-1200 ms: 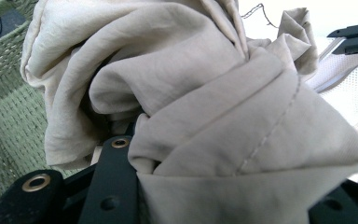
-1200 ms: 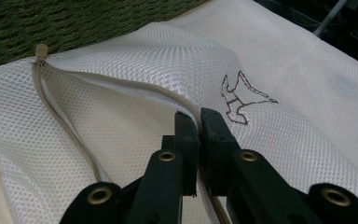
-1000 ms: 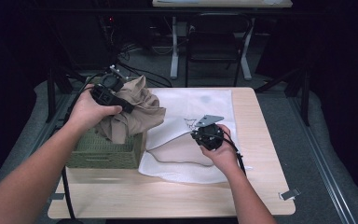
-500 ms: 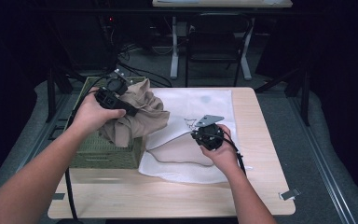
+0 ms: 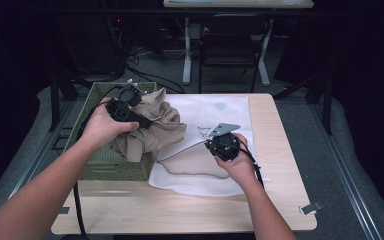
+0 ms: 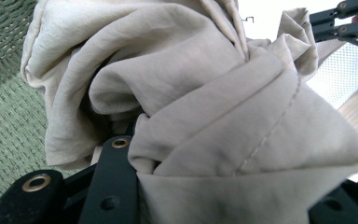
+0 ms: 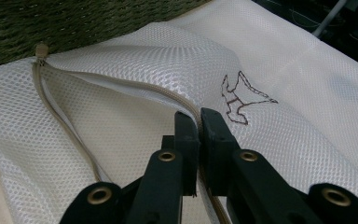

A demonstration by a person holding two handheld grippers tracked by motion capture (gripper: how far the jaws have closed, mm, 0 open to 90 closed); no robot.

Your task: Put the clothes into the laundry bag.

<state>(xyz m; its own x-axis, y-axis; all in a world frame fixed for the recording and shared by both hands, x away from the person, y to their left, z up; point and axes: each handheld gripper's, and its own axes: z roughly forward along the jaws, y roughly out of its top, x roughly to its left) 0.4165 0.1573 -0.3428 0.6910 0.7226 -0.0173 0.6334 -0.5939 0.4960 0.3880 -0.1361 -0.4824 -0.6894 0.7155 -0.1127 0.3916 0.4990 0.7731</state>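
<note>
A crumpled beige garment (image 5: pixel 152 131) hangs over the right edge of a green woven basket (image 5: pixel 107 165). My left gripper (image 5: pixel 130 112) is shut on it; in the left gripper view the beige garment (image 6: pixel 223 121) bunches between the black jaws. A white mesh laundry bag (image 5: pixel 200 177) lies flat on the table, with a tan zipper (image 7: pixel 65 126) along its opening and a small stitched outline (image 7: pixel 240 98). My right gripper (image 5: pixel 211 142) is shut on the bag's zippered edge and lifts it a little; the right gripper (image 7: pixel 199 122) pinches the mesh at the zipper.
The wooden table (image 5: pixel 280 200) has bare room at the front and right. A small metal clip (image 5: pixel 311 207) lies near its front right corner. Behind the table stand a chair (image 5: pixel 230 50) and cables on the floor.
My left hand has pulled the beige garment a little further out of the basket, toward the bag. The right gripper has stayed at the bag's edge.
</note>
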